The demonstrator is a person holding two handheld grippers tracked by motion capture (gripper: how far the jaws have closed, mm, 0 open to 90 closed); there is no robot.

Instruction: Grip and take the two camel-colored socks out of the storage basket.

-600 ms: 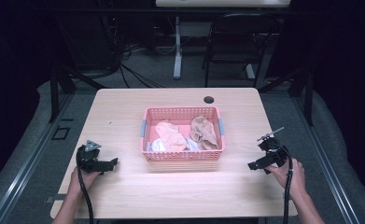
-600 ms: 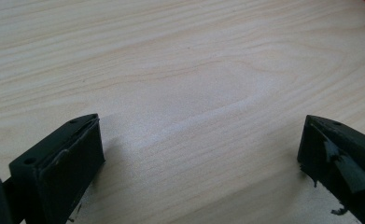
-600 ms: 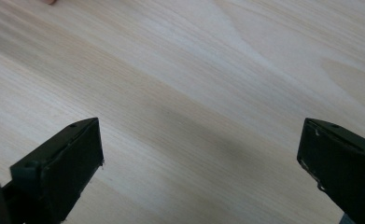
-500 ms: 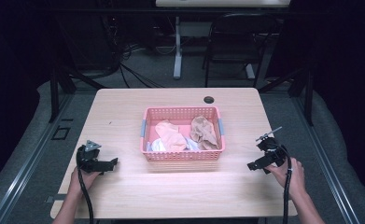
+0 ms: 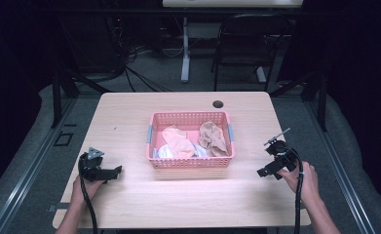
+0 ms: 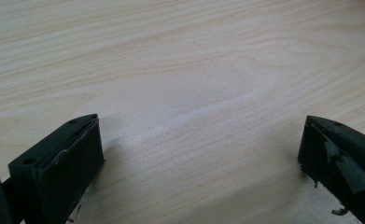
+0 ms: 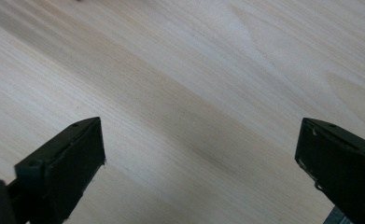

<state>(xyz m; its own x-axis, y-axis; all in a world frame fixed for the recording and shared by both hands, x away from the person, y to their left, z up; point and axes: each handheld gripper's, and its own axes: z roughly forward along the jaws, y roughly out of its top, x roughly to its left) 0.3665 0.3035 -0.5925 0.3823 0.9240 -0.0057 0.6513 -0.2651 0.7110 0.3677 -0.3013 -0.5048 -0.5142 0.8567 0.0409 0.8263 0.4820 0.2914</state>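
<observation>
A pink plastic basket [image 5: 190, 162] stands in the middle of the wooden table [image 5: 129, 112]. Crumpled cloths lie in it: a peach one [image 5: 177, 141], a tan one [image 5: 213, 137] and a white one [image 5: 162, 152]. My left gripper [image 5: 115, 170] rests low over the table left of the basket, held by a hand, its jaws wide apart with bare wood between them [image 6: 199, 140]. To the right of the basket my right gripper [image 5: 265, 171] is also held low, open, and nothing but wood grain lies between its jaws [image 7: 199, 140].
A small black round hole or cap [image 5: 218, 104] sits near the table's far edge. Beyond the table are a dark chair [image 5: 246, 48], a desk leg [image 5: 185, 48] and cables on the floor. Metal rails run along both sides of the table.
</observation>
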